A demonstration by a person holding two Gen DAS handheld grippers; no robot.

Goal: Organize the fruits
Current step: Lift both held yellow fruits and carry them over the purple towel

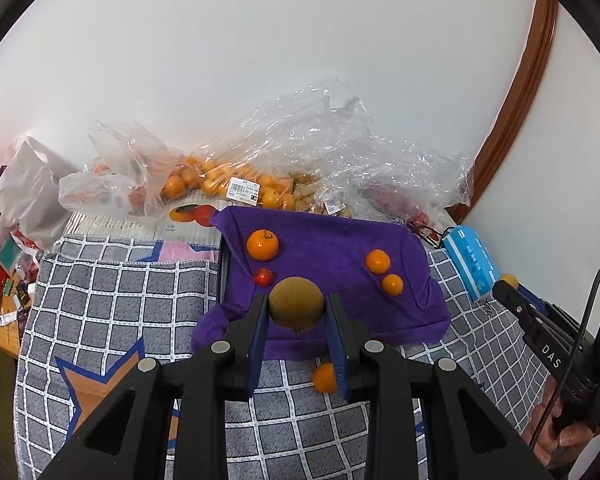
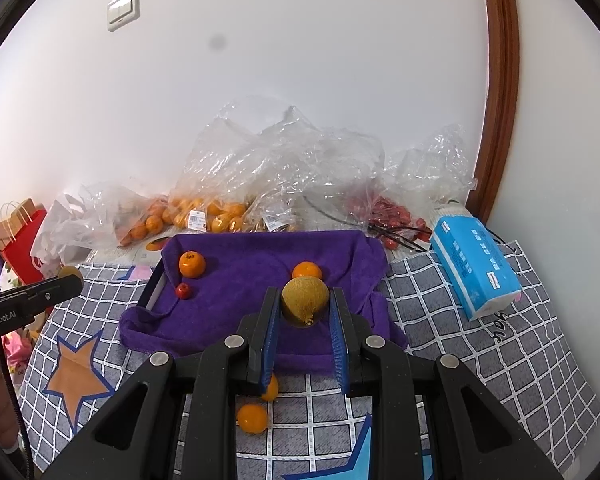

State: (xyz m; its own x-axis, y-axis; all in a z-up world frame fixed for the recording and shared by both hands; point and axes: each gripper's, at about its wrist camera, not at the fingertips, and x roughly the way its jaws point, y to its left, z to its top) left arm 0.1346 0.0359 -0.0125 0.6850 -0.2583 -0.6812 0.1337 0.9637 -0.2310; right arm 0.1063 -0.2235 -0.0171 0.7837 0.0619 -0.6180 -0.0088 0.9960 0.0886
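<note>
My left gripper (image 1: 296, 312) is shut on a yellow-green pear (image 1: 296, 302) and holds it over the front of a tray draped in a purple towel (image 1: 332, 248). My right gripper (image 2: 305, 308) is shut on another yellow-green pear (image 2: 305, 304) above the same towel (image 2: 260, 256). On the towel lie a large orange (image 1: 262, 244), a small red fruit (image 1: 263, 277) and two small oranges (image 1: 378, 261) (image 1: 392, 284). Loose small oranges (image 2: 252, 418) (image 1: 325, 377) lie on the checked cloth in front of the tray.
Clear plastic bags of oranges (image 1: 220, 180) and red fruit (image 2: 392, 210) lie along the back wall. A blue tissue pack (image 2: 474, 264) sits right of the tray. A red paper bag (image 2: 20, 240) stands at far left. The other gripper's body shows at each view's edge (image 1: 540, 320).
</note>
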